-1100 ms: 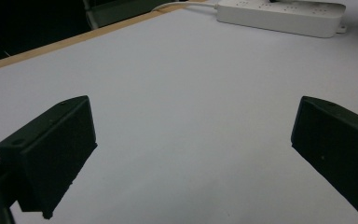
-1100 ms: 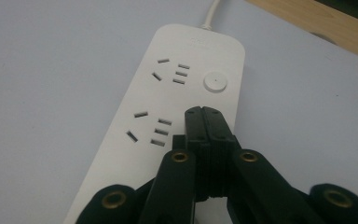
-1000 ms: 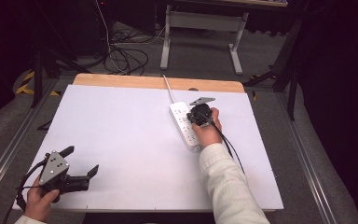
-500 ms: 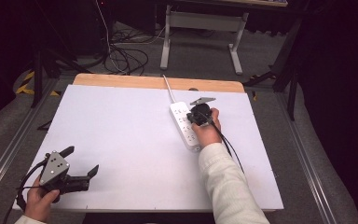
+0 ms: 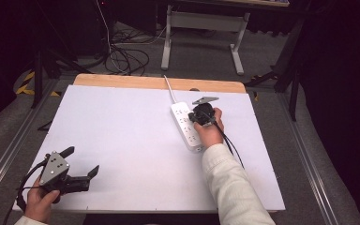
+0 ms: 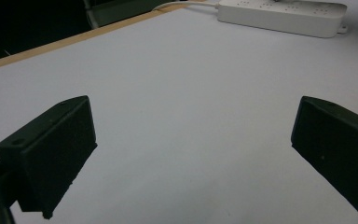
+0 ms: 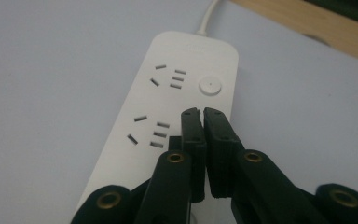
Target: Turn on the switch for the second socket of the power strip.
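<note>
A white power strip (image 5: 186, 127) lies on the white table top (image 5: 122, 136), right of centre, its cord running off the far edge. My right gripper (image 5: 198, 115) hovers over the strip's far half with its jaws pressed together and nothing between them. In the right gripper view the shut tips (image 7: 201, 113) hang just below the strip's round button (image 7: 210, 86), over the strip (image 7: 168, 93) and beside a row of sockets. My left gripper (image 5: 82, 160) rests open near the table's front left corner. Its jaws (image 6: 193, 154) stand wide apart over bare table, and the strip (image 6: 279, 16) lies far off.
A wooden strip (image 5: 159, 83) runs along the table's far edge. Beyond it on the floor lie tangled cables (image 5: 122, 56) and a white stand's legs (image 5: 201, 33). Metal rails (image 5: 9, 154) flank the table on both sides.
</note>
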Demonstrator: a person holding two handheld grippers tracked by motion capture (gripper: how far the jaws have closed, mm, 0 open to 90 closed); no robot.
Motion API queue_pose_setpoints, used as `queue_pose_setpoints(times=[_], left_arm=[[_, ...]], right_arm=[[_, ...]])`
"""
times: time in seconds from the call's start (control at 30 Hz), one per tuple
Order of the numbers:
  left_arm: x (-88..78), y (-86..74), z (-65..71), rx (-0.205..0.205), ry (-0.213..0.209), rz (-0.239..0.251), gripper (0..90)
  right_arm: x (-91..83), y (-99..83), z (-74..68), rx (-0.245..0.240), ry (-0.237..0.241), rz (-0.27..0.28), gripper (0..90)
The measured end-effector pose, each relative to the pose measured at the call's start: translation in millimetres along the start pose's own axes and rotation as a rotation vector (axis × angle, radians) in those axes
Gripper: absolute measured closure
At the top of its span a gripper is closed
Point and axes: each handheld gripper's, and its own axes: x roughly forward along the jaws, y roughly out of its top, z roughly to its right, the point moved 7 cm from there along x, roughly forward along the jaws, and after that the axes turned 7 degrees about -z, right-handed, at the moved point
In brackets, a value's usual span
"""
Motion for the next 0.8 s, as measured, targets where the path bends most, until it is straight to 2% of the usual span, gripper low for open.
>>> queue_pose_setpoints(times=[0.13,0.33,0.47,0.6,0.8], left_arm=[[1.0,0.1,0.1,0.001,-0.002,-0.005,0.4],[1.0,0.3,0.9,-0.002,-0.005,-0.004,0.4],[1.1,0.2,0.0,0.002,-0.003,-0.005,0.4],[1.6,0.1,0.0,-0.002,-0.002,-0.005,0.4],[1.5,0.4,-0.1,0.004,0.001,-0.005,0.4]], right_arm=[[-13.5,6.7,-0.9,-0.01,-0.006,0.058,88.2],[-26.0,10.5,-4.4,-0.035,-0.004,0.081,88.2],[-34.1,13.4,-3.6,-0.015,0.002,0.107,88.2],[-40.4,15.3,-3.7,-0.032,-0.002,0.114,88.2],[-48.6,14.9,-1.4,-0.01,0.008,0.122,88.1]])
